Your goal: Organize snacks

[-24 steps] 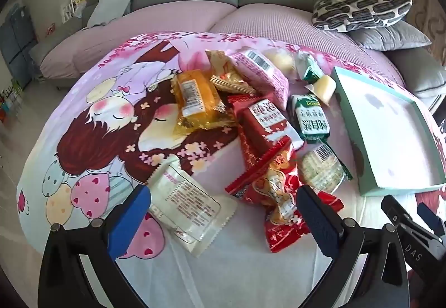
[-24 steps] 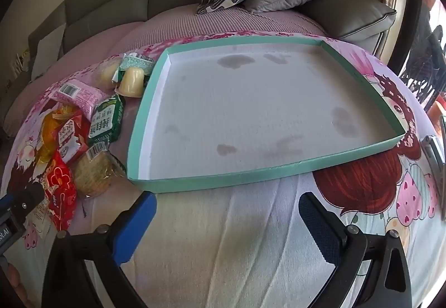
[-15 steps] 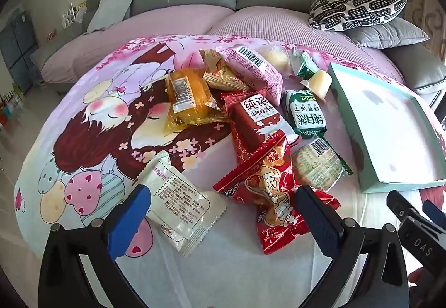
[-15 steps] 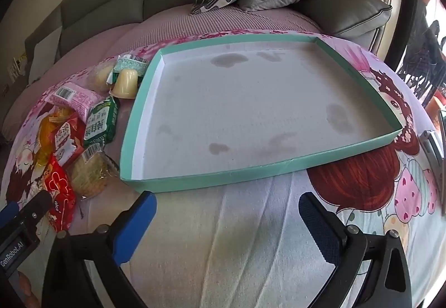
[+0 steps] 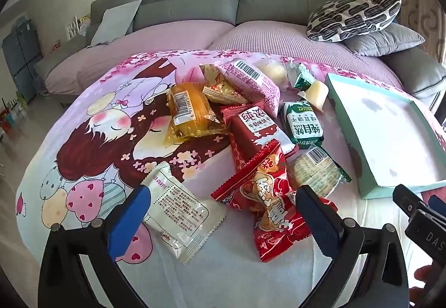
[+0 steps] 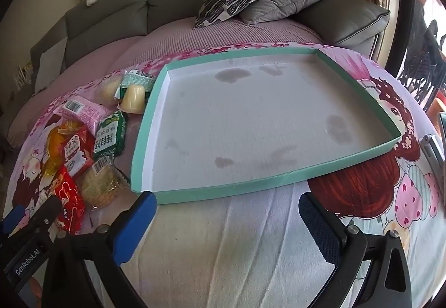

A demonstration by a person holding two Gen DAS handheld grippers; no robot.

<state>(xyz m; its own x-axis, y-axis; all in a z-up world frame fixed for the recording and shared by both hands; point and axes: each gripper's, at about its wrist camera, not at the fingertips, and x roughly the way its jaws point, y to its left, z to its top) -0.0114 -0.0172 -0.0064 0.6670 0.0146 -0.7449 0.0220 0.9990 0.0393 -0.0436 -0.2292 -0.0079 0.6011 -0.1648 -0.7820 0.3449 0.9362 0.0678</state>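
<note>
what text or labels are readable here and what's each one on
"GenRobot.AI": on the left gripper's black body, seen at the right wrist view's lower left.
"DAS": cut off at the frame edge, on the right gripper's body, in the left wrist view.
"BISCUIT": green biscuit packet, above Chinese characters.
"SNACK": edge of the red snack packet.
White sachet print and barcode digits: too small to read.

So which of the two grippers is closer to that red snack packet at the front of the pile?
Left. The left gripper hangs open right over the red packet. The right gripper, also open, faces the teal tray; the packet lies off to its left.
</note>
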